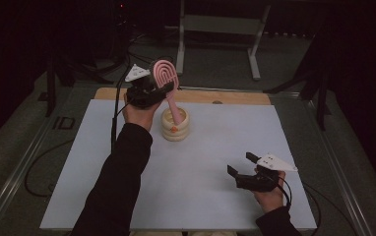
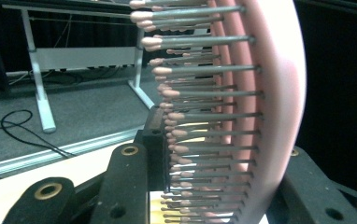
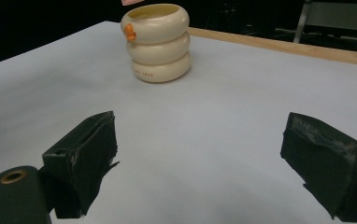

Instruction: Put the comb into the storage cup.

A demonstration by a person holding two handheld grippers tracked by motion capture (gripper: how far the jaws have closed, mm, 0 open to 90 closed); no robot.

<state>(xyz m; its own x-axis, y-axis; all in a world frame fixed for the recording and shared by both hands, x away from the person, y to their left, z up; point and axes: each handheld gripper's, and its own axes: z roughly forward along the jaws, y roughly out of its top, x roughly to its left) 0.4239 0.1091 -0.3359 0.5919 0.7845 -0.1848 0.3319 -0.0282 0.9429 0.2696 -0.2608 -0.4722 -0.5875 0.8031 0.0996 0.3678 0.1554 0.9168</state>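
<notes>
Hairbrush: a pink brush point(image 1: 167, 74) with rows of pink-tipped bristles, held up over the far middle of the table; its oval head is uppermost and its handle slants down into the cup.
Brush close up: in the left gripper view the brush head point(image 2: 265, 107) stands on edge between the two black jaws, bristles pointing to that view's left.
Cup: a cream holder point(image 1: 175, 125) shaped like three stacked rings, with a small orange mark on its side, standing upright on the mat; the lower end of the brush handle sits inside its mouth.
Cup from the right: in the right gripper view the cup point(image 3: 160, 42) stands well ahead of the jaws, and a bit of pink shows just above its rim.
Left gripper: the left gripper point(image 1: 157, 89) is clamped on the brush at the head, just left of the cup and raised above it; a grey three-cornered plate sits on top of it.
Right gripper: the right gripper point(image 1: 239, 166) is released, its jaws spread wide with nothing between them, low over the near right part of the mat, well apart from the cup.
Right jaws: in the right gripper view the right gripper's point(image 3: 200, 163) two black pads sit far apart over bare mat.
Mat: a pale grey sheet point(image 1: 201, 177) covering the table.
Table: a strip of wooden edge point(image 1: 235, 97) shows beyond the mat.
Beyond: a white metal frame point(image 1: 255, 44) stands on the dark floor behind the table.
</notes>
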